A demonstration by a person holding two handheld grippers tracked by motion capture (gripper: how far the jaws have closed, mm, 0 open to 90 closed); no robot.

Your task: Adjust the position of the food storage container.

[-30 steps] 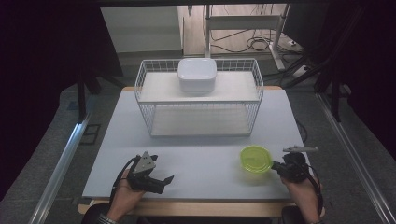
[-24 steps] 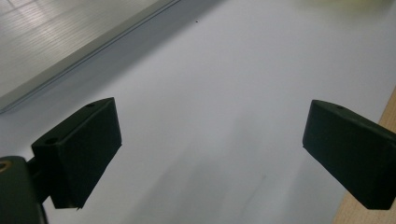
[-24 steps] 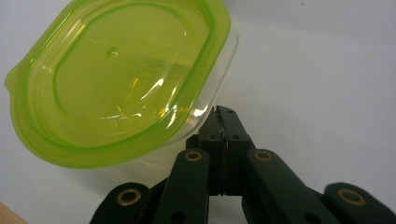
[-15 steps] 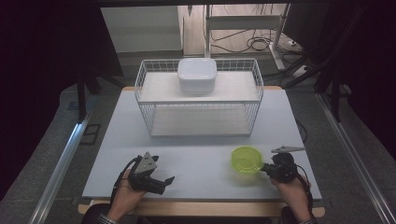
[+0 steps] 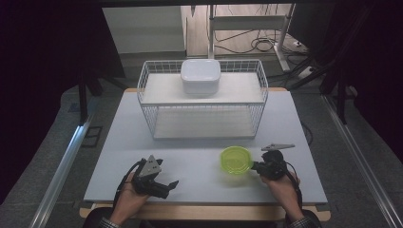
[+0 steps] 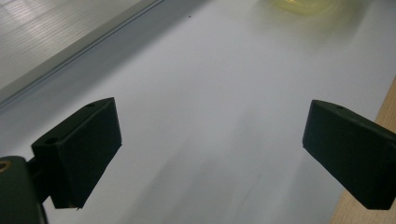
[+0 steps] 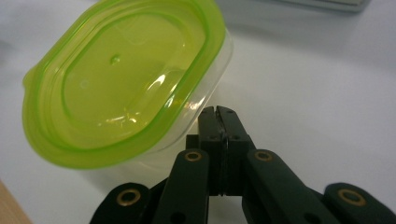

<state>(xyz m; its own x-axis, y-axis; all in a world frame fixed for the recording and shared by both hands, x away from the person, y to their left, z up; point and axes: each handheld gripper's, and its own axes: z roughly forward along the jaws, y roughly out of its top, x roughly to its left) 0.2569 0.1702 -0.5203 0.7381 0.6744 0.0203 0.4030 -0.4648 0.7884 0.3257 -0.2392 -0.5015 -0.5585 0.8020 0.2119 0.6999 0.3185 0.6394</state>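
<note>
1. Tub with a lime lid sits just ahead of the right gripper, off to the left of its jaw tips in the right gripper view.
2. Those jaws are pressed together, with no gap between them. The tips touch or nearly touch the tub's clear wall, just under the lid's rim; whether they pinch anything there I cannot tell.
3. In the high view the right gripper lies at the tub's right side, held by the right hand near the table's front edge.
4. The left gripper has its jaws wide apart with only bare table between them. The tub shows as a yellow blur far ahead of them, to the right.
5. In the high view the left gripper rests low on the table in the left hand, well apart from the tub.
6. Beyond both grippers stands a wire rack with a white box on its top shelf.
7. Against the frame a second ago, the tub and right gripper have shifted left together, toward the table's middle; the left gripper, rack and box have stayed put.
</note>
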